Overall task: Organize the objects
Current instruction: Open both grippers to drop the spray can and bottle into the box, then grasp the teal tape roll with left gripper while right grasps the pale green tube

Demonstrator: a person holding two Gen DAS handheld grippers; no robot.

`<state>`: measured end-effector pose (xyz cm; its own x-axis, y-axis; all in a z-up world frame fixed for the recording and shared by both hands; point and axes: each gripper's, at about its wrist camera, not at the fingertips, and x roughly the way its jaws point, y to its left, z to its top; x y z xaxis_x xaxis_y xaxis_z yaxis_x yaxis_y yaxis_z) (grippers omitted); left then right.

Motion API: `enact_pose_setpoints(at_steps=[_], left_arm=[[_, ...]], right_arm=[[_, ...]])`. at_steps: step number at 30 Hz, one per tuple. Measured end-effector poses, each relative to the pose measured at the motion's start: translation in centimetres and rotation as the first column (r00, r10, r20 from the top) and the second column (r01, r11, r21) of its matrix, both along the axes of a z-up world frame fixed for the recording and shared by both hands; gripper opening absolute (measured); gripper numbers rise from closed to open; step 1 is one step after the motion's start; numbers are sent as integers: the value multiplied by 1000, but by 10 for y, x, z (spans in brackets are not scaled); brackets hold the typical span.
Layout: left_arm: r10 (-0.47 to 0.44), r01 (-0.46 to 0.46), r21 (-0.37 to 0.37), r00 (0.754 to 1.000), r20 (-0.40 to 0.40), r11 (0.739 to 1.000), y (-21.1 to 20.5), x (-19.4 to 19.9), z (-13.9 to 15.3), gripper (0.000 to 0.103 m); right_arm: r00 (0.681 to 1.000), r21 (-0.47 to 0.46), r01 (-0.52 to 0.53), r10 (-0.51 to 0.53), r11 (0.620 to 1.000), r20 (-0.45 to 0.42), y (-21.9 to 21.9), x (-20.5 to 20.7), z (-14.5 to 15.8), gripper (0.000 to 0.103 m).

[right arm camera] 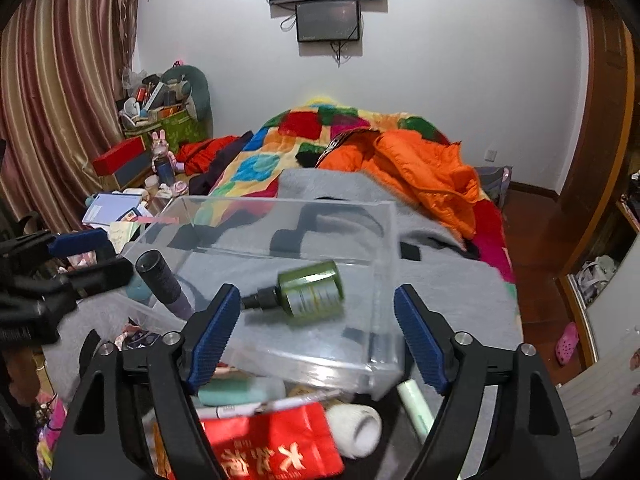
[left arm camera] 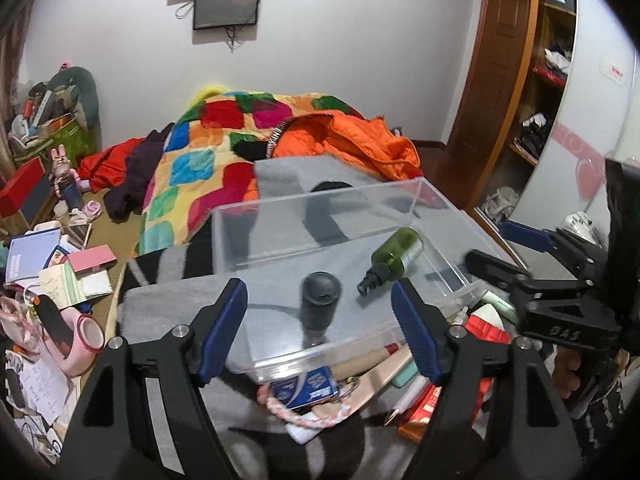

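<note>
A dark green plastic spray bottle [right arm camera: 310, 289] with a black nozzle is lying on its side inside the clear plastic box [right arm camera: 384, 236], just ahead of the right tongs [right arm camera: 320, 332], which are gaping wide and holding nothing. The left tongs [left arm camera: 320, 324] are likewise standing wide apart, with a black cylindrical tube [left arm camera: 319, 304] leaning in the box between their tips.

The clear plastic bin [left arm camera: 424, 196] is showing smooth, glossy walls that are catching pale reflections. Inside it, the green bottle [right arm camera: 316, 294] is looking like translucent, shiny plastic with a matt black pump, and the dark tube [left arm camera: 320, 304] is appearing dull and finely ribbed. The grey blanket [right arm camera: 452, 280] beneath is looking soft and fuzzy. The orange jacket [left arm camera: 356, 140] is gleaming like quilted synthetic cloth. The left gripper [left arm camera: 320, 330] and right gripper [right arm camera: 318, 334] are showing matt black plastic with ridged blue pads [right arm camera: 212, 340] and bright metal screws.
</note>
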<state>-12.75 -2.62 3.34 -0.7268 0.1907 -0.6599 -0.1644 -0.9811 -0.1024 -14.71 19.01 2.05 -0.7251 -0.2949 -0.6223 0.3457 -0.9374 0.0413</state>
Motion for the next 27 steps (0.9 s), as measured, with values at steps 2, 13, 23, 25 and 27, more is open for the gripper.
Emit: enact_pose_setpoints(at_steps=[2, 13, 23, 25, 27], left_arm=[[18, -18, -2, 1000, -7, 1000, -10, 5, 3, 77], [147, -145, -31, 988, 52, 989, -71, 23, -25, 77], [181, -171, -79, 975, 131, 982, -94, 10, -72, 75], [165, -152, -93, 974, 154, 984, -90, 3, -83, 73], [154, -139, -96, 974, 167, 986, -88, -3, -91, 72]], right_arm=[[1000, -10, 5, -5, 1000, -11, 8, 6, 3, 79], [997, -1, 76, -76, 997, -2, 53, 29, -6, 79], [981, 20, 163, -164, 986, 102, 85, 29, -40, 79], [976, 9, 176, -176, 984, 125, 90, 27, -47, 79], [972, 10, 187, -186, 982, 145, 94, 25, -54, 79]])
